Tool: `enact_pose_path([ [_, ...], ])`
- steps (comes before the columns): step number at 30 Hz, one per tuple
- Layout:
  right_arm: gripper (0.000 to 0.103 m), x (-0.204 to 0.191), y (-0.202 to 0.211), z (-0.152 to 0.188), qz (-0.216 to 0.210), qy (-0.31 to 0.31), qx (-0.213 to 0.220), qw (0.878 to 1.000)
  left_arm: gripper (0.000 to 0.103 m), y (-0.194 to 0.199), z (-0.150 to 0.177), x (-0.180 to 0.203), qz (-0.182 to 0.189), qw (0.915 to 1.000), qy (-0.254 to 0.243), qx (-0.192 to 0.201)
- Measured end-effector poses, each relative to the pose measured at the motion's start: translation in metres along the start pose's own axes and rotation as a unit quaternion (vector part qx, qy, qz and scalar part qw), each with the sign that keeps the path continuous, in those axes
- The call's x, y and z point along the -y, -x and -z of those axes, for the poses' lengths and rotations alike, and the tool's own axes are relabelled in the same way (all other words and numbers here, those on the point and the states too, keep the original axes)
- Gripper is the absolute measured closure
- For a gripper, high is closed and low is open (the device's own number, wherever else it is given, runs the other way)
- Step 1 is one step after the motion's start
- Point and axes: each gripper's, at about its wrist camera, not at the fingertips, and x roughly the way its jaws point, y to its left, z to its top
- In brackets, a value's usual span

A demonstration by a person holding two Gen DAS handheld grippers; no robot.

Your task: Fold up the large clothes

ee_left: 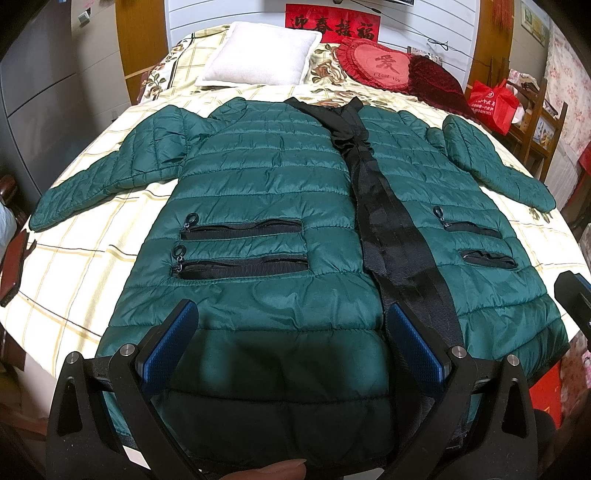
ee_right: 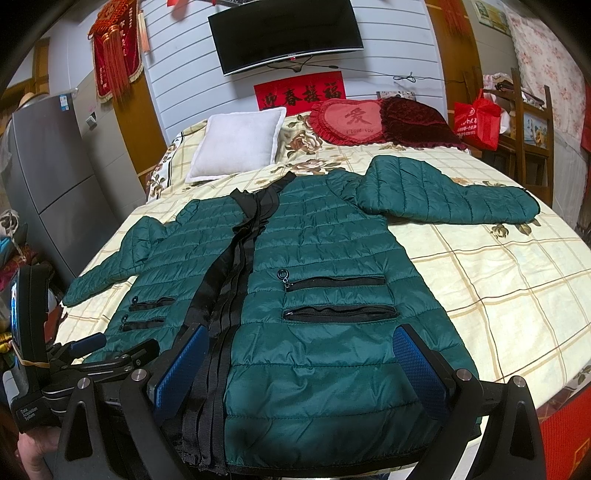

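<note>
A bed (ee_left: 92,266) with a checked floral sheet is carrying a white pillow (ee_left: 260,55), a red heart cushion (ee_left: 373,61) and a dark red velvet cushion (ee_left: 436,83) near its head. A red banner (ee_right: 300,92) is hanging below a black television (ee_right: 284,33), and a red bag (ee_right: 476,120) is sitting beside the bed.

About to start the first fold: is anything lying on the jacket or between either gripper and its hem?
Nothing visible. The green jacket lies flat on the bed, both sleeves spread out. The left gripper and right gripper hang open over the hem. The pillows sit beyond the collar.
</note>
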Motion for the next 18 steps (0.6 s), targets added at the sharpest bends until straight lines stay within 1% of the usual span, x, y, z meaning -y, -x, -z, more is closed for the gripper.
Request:
enact_pose_path([
  [18,0.004,-0.0012,-0.0007,0.0003,0.000,0.000,-0.001,1.000,0.000,0.0000,0.0000,-0.0001,0.000,1.0000,0.000,0.000],
])
